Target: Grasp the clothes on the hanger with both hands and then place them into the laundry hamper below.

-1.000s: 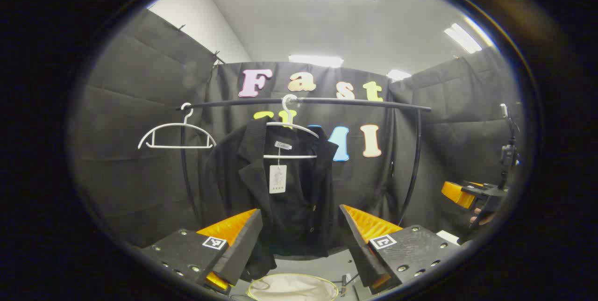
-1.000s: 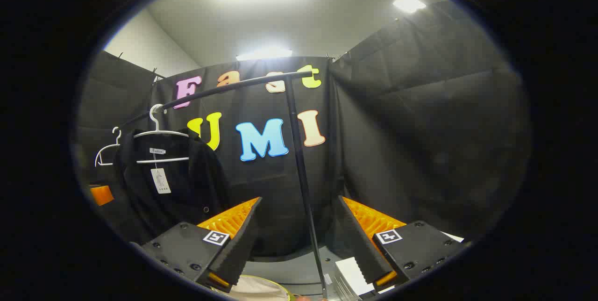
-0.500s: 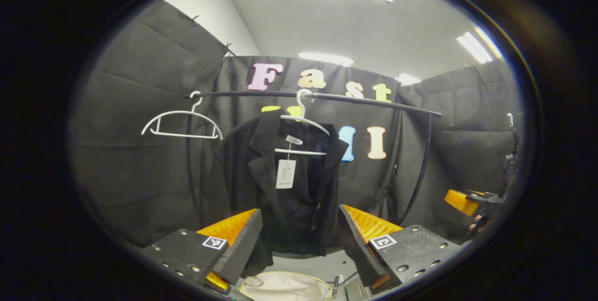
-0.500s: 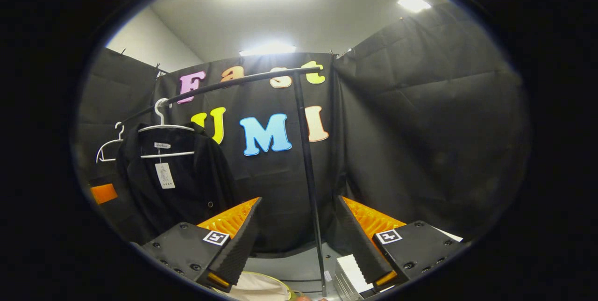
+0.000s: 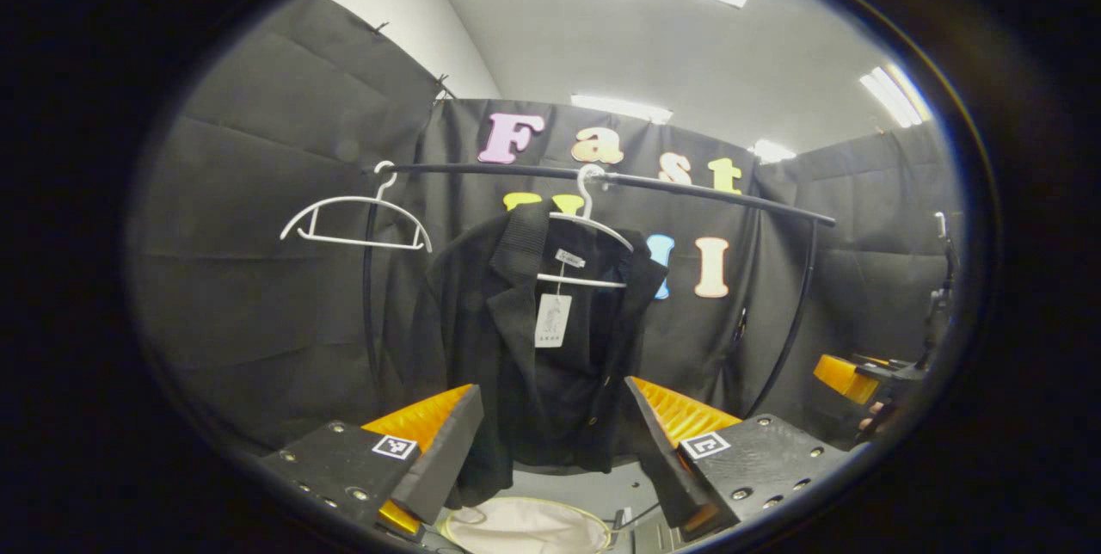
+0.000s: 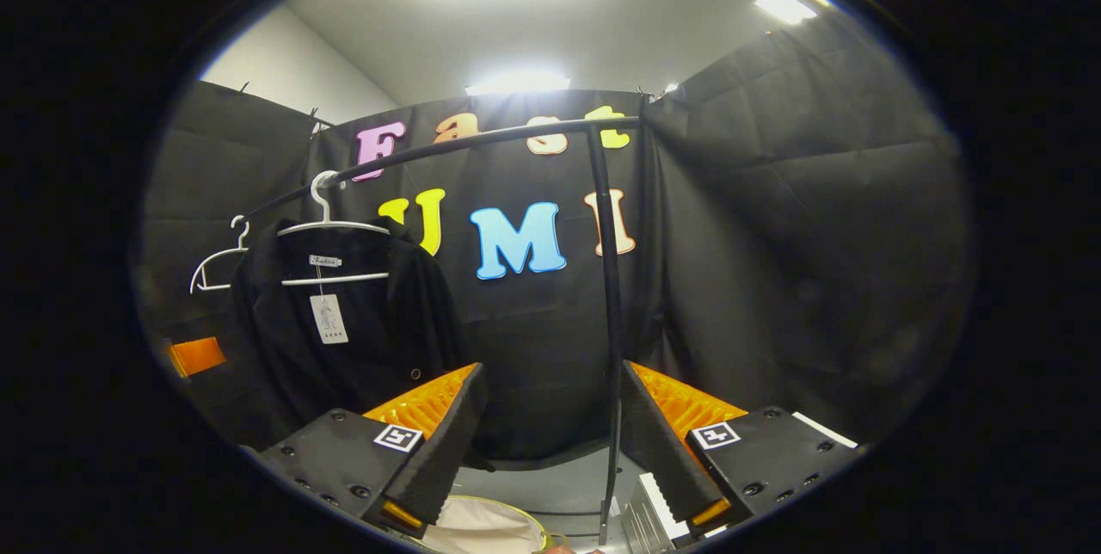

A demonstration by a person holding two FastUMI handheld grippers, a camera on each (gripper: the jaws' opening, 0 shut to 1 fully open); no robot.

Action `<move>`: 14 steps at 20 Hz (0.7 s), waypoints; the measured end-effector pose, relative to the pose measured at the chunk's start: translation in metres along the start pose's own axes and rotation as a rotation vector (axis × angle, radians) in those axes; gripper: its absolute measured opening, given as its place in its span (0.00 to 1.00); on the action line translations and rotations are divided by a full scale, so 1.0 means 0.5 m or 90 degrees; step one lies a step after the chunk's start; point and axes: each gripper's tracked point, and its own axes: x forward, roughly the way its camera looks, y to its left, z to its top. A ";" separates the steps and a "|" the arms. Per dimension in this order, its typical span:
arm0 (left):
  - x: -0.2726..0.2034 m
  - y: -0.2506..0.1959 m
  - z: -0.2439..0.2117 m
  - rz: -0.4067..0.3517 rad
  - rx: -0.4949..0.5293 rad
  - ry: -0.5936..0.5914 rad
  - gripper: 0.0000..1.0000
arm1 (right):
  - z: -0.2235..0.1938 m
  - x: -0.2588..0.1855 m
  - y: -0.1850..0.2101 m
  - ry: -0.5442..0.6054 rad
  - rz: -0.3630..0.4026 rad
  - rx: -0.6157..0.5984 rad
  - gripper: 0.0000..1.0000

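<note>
A black jacket (image 5: 533, 347) with a paper tag hangs on a white hanger (image 5: 589, 227) from the black rail (image 5: 688, 186). My left gripper (image 5: 555, 442) is open, its fingers framing the jacket's lower part from some distance. The pale laundry hamper (image 5: 525, 526) sits on the floor below the jacket. In the right gripper view the same jacket (image 6: 344, 339) hangs at the left, and the right gripper (image 6: 550, 433) stands open, facing the rail's upright post (image 6: 612, 347). The hamper rim (image 6: 482, 528) shows low down. The right gripper (image 5: 864, 369) also appears at the far right of the left gripper view.
An empty white hanger (image 5: 357, 218) hangs at the rail's left end. Black cloth walls close the booth on three sides. A white stack (image 6: 654, 515) lies on the grey floor by the post's foot. The left gripper's finger (image 6: 196, 356) peeks in at the left edge.
Both views have drifted so the jacket and rail sit further right in frame. Both grippers stay open, and the jacket hangs as before.
</note>
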 end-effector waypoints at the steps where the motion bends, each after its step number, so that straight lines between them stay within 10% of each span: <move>1: 0.010 0.000 0.000 0.005 0.003 0.001 0.94 | -0.005 0.012 0.006 0.003 0.006 0.000 0.98; 14: 0.153 0.050 0.049 0.170 -0.030 -0.011 0.93 | -0.008 0.262 0.191 0.024 0.203 0.038 0.98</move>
